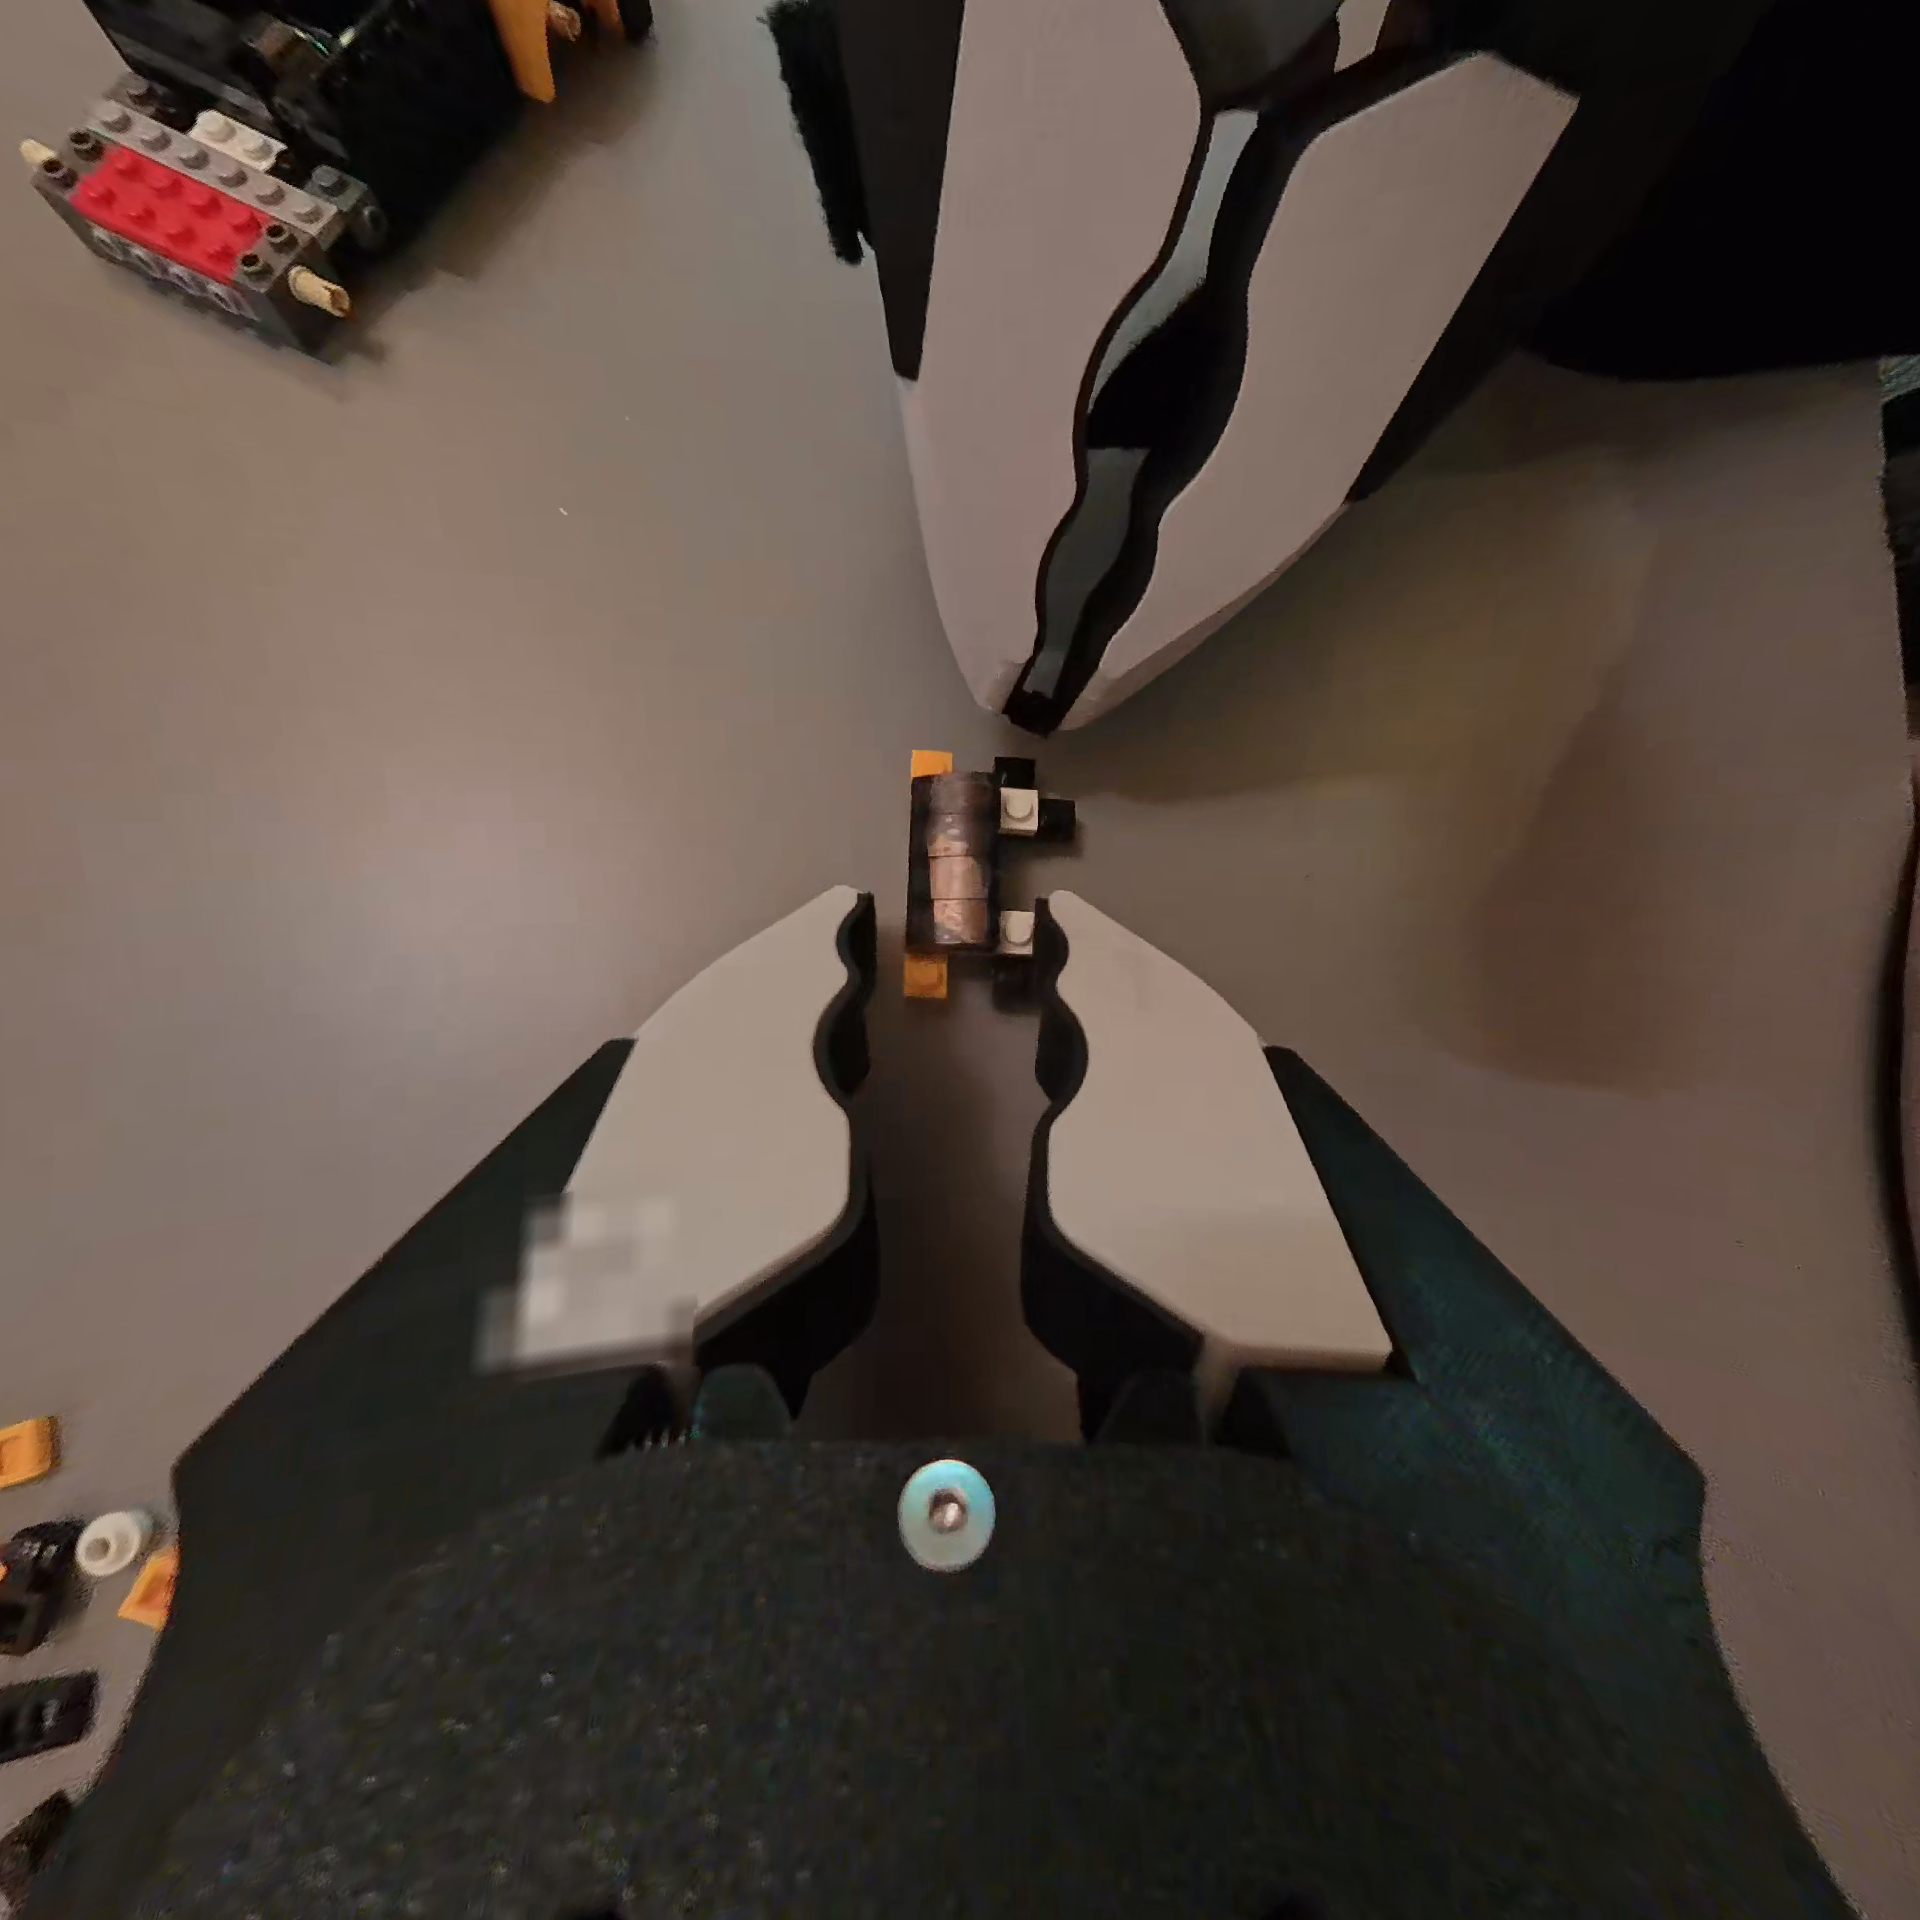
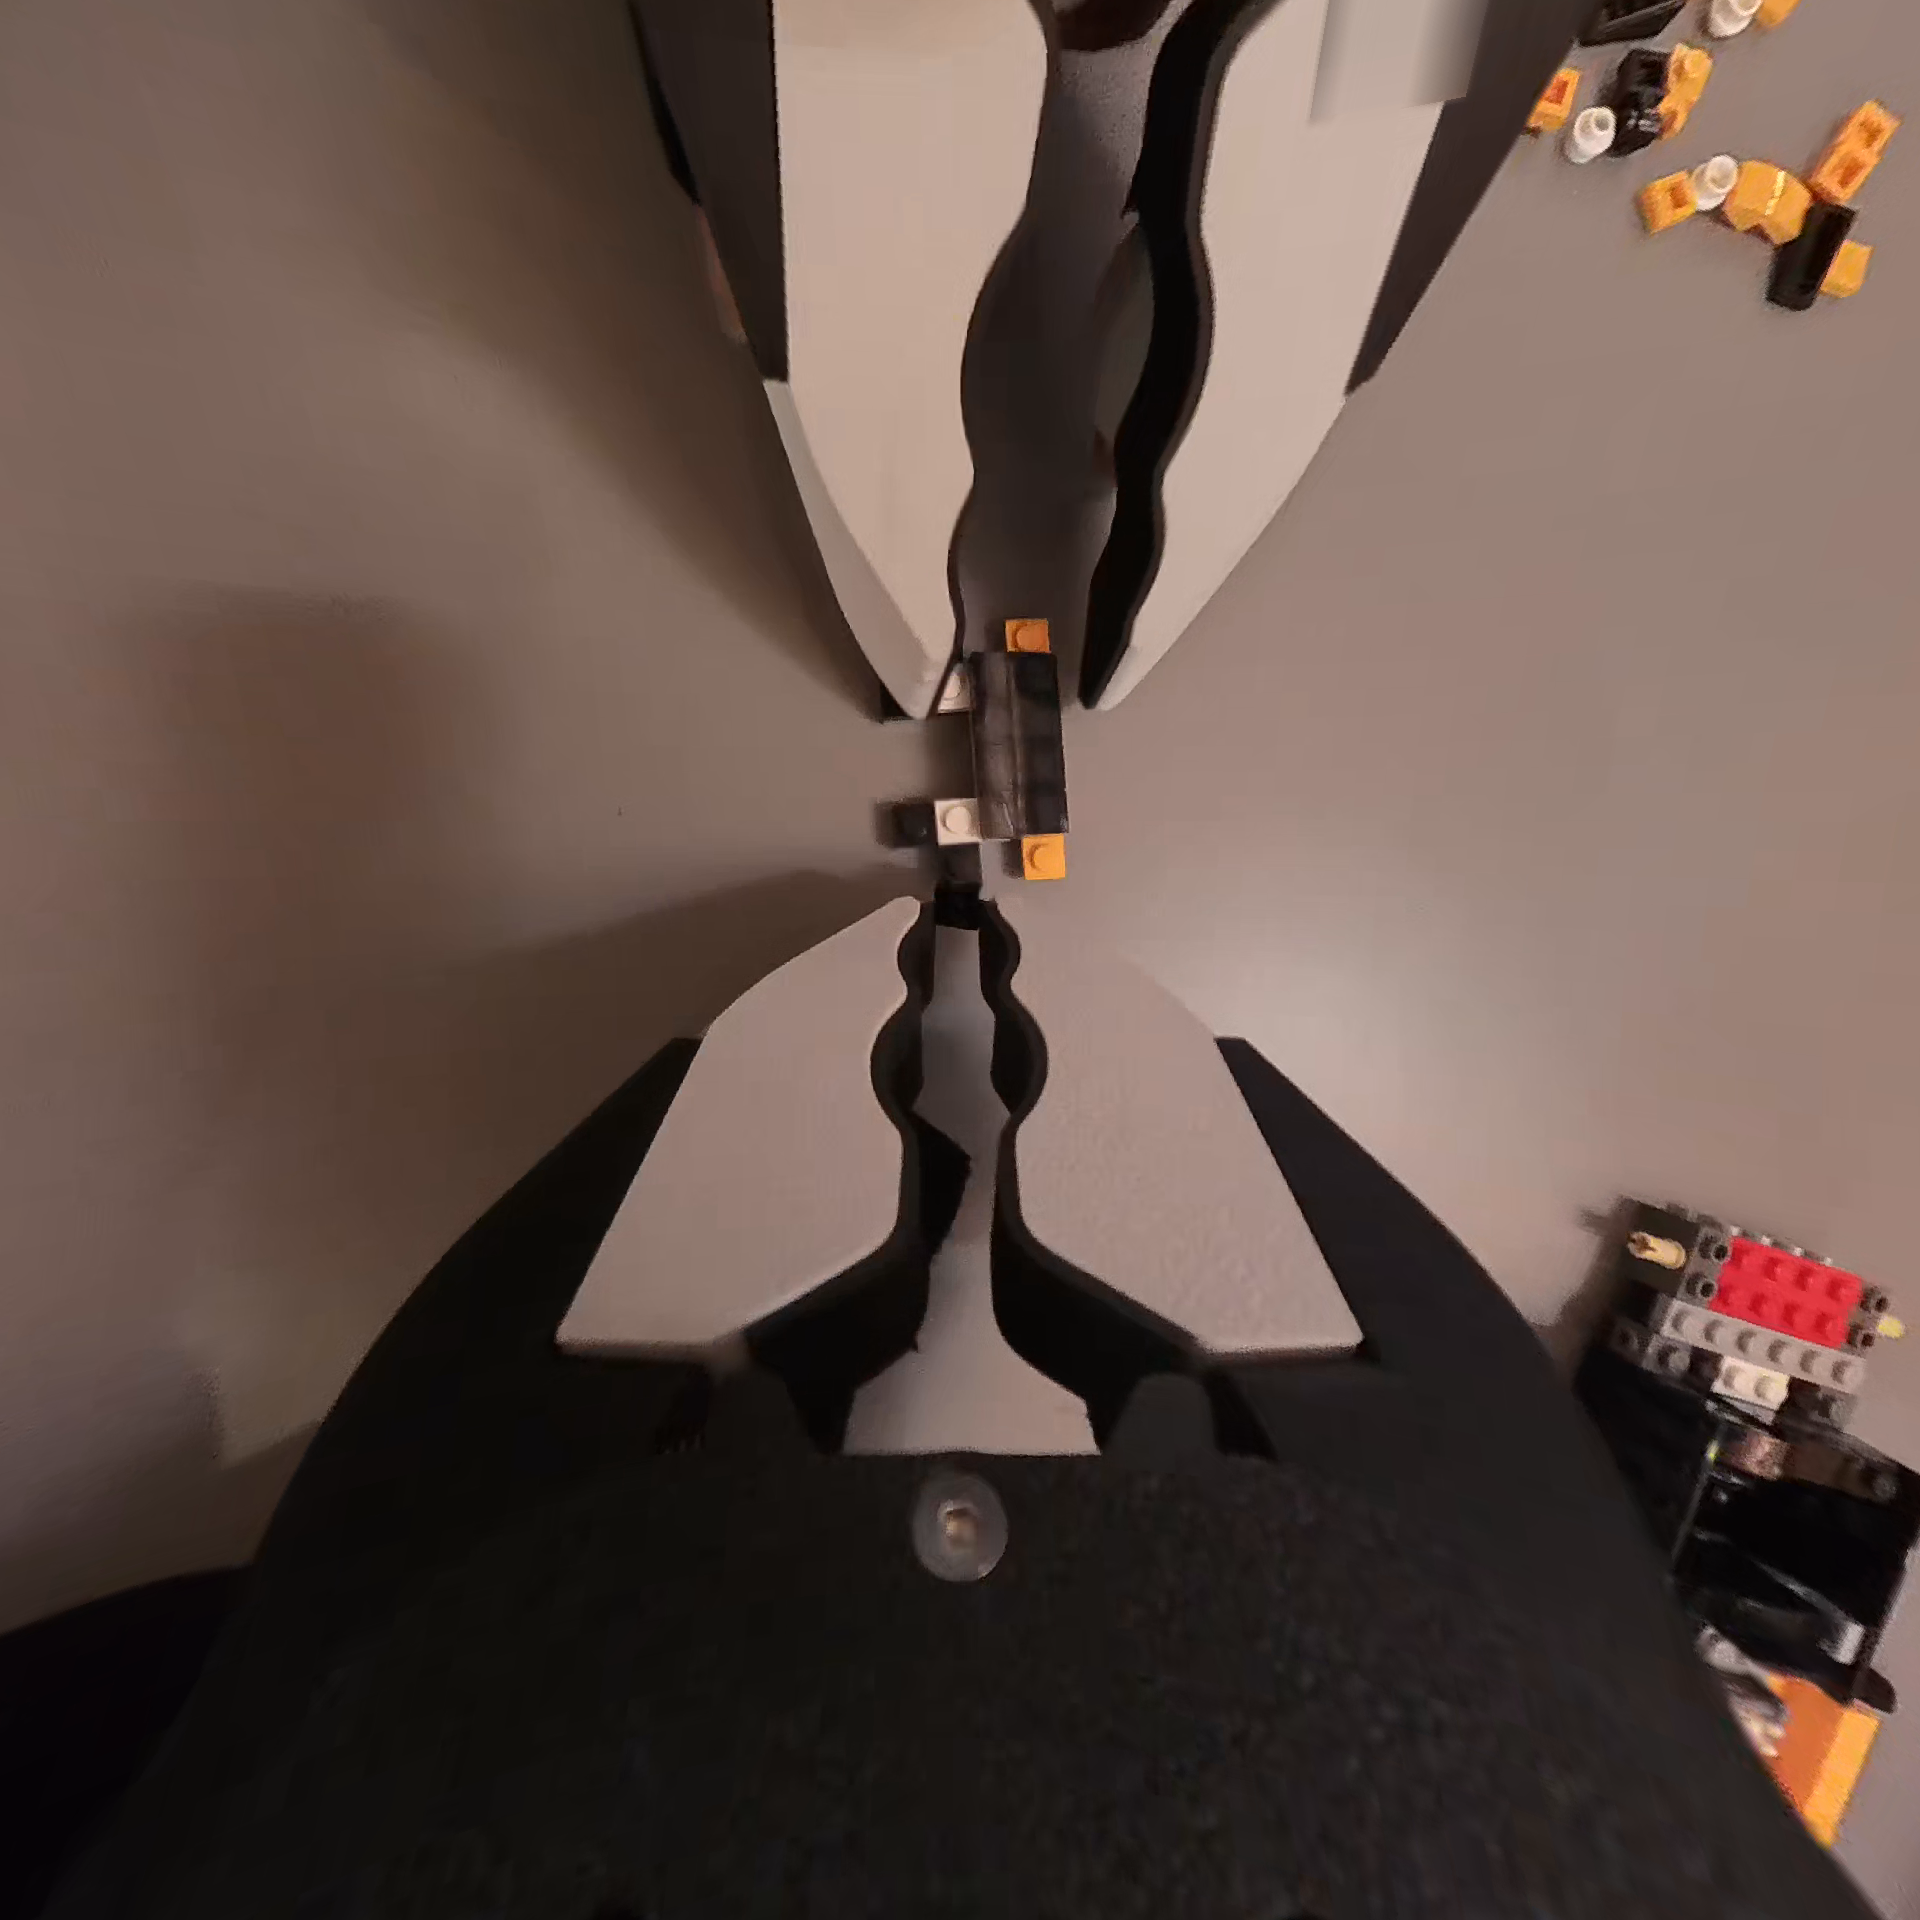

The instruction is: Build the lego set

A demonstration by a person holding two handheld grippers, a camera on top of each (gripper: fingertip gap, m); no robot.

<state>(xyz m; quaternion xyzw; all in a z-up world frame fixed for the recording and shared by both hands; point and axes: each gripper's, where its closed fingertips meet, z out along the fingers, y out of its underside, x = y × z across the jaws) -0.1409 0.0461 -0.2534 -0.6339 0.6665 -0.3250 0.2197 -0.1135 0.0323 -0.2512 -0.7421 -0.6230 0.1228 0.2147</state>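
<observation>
- Grey table [image 1: 364, 727] fills both views; matte, with soft shadows.
- Left gripper [image 1: 951, 914], white fingers on a black body: jaws apart, holding nothing. Its tips flank the near end of the small lego assembly [image 1: 961, 868]; right tip just beside the white stud piece there, contact cannot be told.
- Right gripper [image 2: 951, 914] faces the left one across the assembly. Jaws nearly closed, clenched on a small black piece [image 2: 956, 904] at the tips. That piece sits just short of the assembly's near end; touching or not is unclear, blurred.
- Partly built lego model [image 1: 197, 197], far left in left view: black body, grey studded plates, red plate on top, tan pegs sticking out. In right view the same model is at lower right, well apart from the work spot.
- Small assembly lies flat in mid table between both grippers: dark shiny blocks in a row, orange plates at each end, white and black stud pieces off one side.
- Loose pieces pile [image 2: 1756, 187], upper right in right view: orange, black, white round bits. Left view catches only a few at its lower-left edge, half hidden by the gripper body.
- Only the right view shows an orange part [image 2: 1829, 1756] at the model's low end.
- Only the left view shows a dark cable [image 1: 1896, 1039] at its right edge.
</observation>
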